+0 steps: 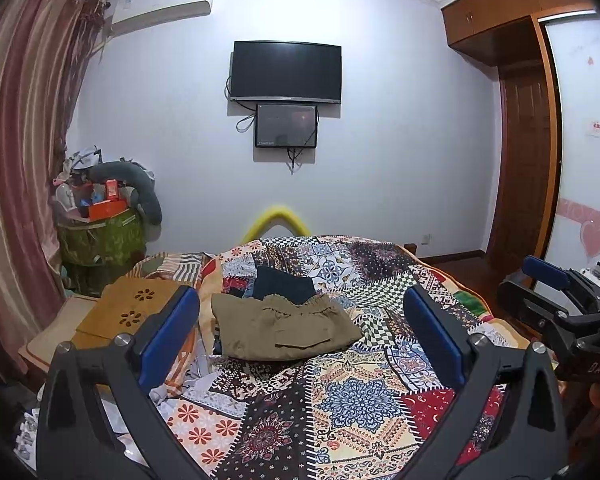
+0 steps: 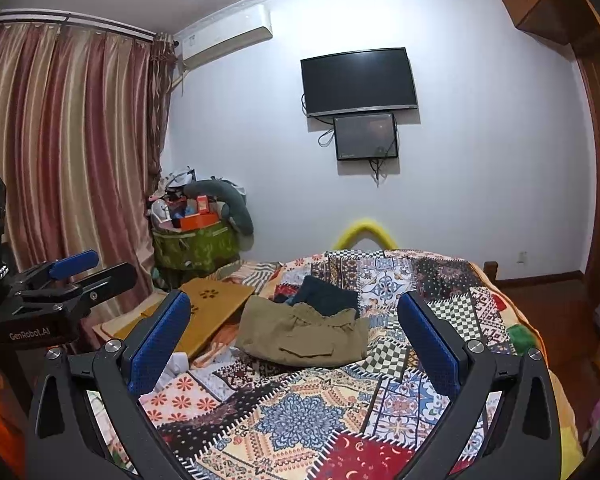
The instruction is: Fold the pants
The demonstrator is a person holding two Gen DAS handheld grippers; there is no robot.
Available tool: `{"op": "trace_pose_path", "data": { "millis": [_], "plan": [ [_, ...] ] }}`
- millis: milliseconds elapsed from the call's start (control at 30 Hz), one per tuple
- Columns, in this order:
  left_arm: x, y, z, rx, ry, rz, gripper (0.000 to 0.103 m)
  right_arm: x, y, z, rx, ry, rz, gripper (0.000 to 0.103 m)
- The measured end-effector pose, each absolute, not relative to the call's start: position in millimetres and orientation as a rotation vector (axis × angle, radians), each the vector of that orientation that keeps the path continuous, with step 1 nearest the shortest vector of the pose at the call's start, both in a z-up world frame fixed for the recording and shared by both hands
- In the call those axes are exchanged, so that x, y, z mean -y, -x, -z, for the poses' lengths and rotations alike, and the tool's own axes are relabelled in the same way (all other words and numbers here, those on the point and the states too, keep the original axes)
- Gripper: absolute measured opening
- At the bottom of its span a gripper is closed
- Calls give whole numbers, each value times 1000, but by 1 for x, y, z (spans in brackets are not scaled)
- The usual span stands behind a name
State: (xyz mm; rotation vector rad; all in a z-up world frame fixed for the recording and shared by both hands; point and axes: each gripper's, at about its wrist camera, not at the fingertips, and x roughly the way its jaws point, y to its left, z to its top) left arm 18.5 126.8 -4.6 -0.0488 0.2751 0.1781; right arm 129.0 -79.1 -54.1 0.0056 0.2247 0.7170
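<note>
Soft olive-khaki pants (image 1: 284,330) lie folded into a rumpled rectangle on the bed's busy patchwork quilt (image 1: 360,396), long axis running left to right, gathered waistband toward the far wall, against a dark navy garment (image 1: 286,282). The left gripper (image 1: 300,320) and right gripper (image 2: 296,328) hover level above the quilt, both aimed at the pants. Their blue-padded jaws are spread wide and hold nothing.

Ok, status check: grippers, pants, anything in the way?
Left gripper and right gripper open, empty. Khaki pants folded on quilt, dark garment behind. Nothing blocking.
</note>
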Motion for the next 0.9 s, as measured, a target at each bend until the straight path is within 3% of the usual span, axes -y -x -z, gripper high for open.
{"op": "trace_pose_path", "data": {
  "millis": [900],
  "plan": [
    [-128, -21, 7, -280, 51, -173, 103, 84, -130, 52, -236, -12, -707, 103]
  ]
}}
